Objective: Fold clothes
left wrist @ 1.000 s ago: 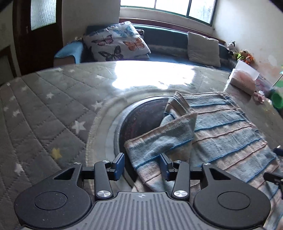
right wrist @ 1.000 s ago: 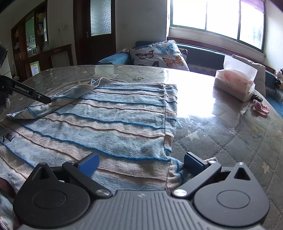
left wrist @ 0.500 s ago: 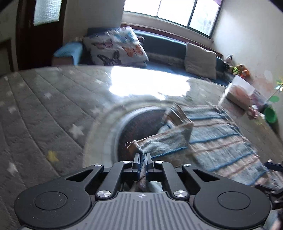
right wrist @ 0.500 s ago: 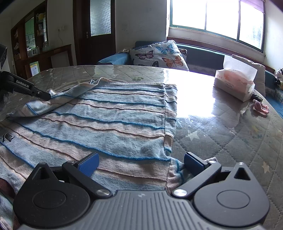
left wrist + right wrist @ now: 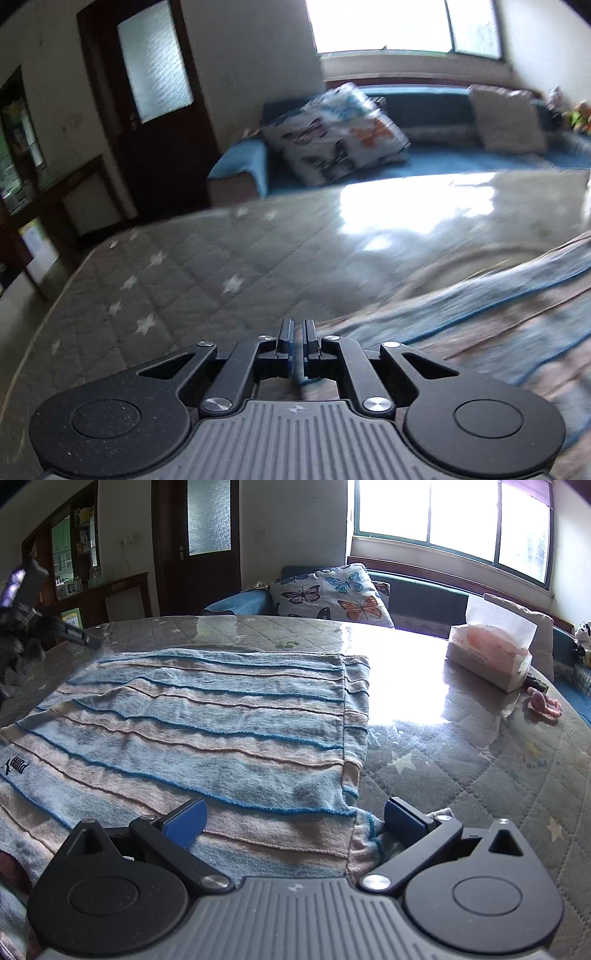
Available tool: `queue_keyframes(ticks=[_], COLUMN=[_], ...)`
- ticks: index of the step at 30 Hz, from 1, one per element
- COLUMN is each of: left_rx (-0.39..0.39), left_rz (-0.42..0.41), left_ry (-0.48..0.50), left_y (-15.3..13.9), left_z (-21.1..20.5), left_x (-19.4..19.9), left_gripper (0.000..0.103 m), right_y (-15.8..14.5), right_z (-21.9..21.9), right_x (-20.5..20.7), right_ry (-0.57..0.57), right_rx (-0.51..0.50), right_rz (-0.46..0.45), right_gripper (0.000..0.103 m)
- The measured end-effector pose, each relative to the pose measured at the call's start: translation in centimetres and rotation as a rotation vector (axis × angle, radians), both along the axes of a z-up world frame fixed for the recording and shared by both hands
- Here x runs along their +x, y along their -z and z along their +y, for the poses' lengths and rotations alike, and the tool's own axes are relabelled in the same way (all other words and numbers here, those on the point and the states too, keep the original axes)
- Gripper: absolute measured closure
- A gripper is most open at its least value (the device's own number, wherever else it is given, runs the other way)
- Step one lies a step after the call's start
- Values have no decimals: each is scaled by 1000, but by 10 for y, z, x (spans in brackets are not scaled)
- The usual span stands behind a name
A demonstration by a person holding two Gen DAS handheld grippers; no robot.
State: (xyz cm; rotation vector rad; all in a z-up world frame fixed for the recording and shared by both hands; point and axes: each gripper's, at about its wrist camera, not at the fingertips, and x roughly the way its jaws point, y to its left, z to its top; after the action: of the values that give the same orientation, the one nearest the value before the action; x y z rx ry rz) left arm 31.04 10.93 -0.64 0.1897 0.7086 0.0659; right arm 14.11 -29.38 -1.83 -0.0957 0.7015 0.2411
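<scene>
One blue-and-beige striped knit garment [image 5: 207, 734] marked "PUMA", left tool [image 5: 297, 345] clamped on its edge, right tool [image 5: 295, 818] open above it, on quilted star-patterned table [image 5: 480, 775].

A tissue box [image 5: 489, 657] stands on the quilted, star-printed table cover [image 5: 480, 775], well ahead and right of the open jaws, a pink toy [image 5: 545, 705] just beside it. Further ahead, a butterfly cushion [image 5: 328, 594] rests on the blue sofa [image 5: 424, 598].

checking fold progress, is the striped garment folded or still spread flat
Mostly spread. In the right wrist view the striped garment lies flat across the table; the shut left gripper pinches its edge, the right gripper is open over it.
</scene>
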Motion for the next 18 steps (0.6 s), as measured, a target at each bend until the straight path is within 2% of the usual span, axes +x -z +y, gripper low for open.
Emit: queue_keyframes(ticks=[3,5,7,9,12,15,18], left_rx=[-20,-40,-57,-83,-96,-70,-43], left_rz=[21,6,-5,-3,8,32,57], left_ry=[-42,-31,-1,44,113,140,168], left_y=[5,-1,-10,-16,-20,-15,-11], left_z=[6,4,-2,-12,-29,-38,-47], left_x=[0,-7,-16,-27,-47,-70,-93], left_gripper=[95,95,87,64,55,49,46], right_y=[0,0,0,0,-1,-3,-8], right_z=[0,0,0,0,1,3,8], right_x=[0,0,0,0,0,-1,-7], right_ry=[0,0,1,1,2,4,-4], right_rx=[0,0,-1,-3,-7,-24,-41], right_rz=[0,0,0,1,3,8,6], right_gripper=[0,0,0,0,0,0,0])
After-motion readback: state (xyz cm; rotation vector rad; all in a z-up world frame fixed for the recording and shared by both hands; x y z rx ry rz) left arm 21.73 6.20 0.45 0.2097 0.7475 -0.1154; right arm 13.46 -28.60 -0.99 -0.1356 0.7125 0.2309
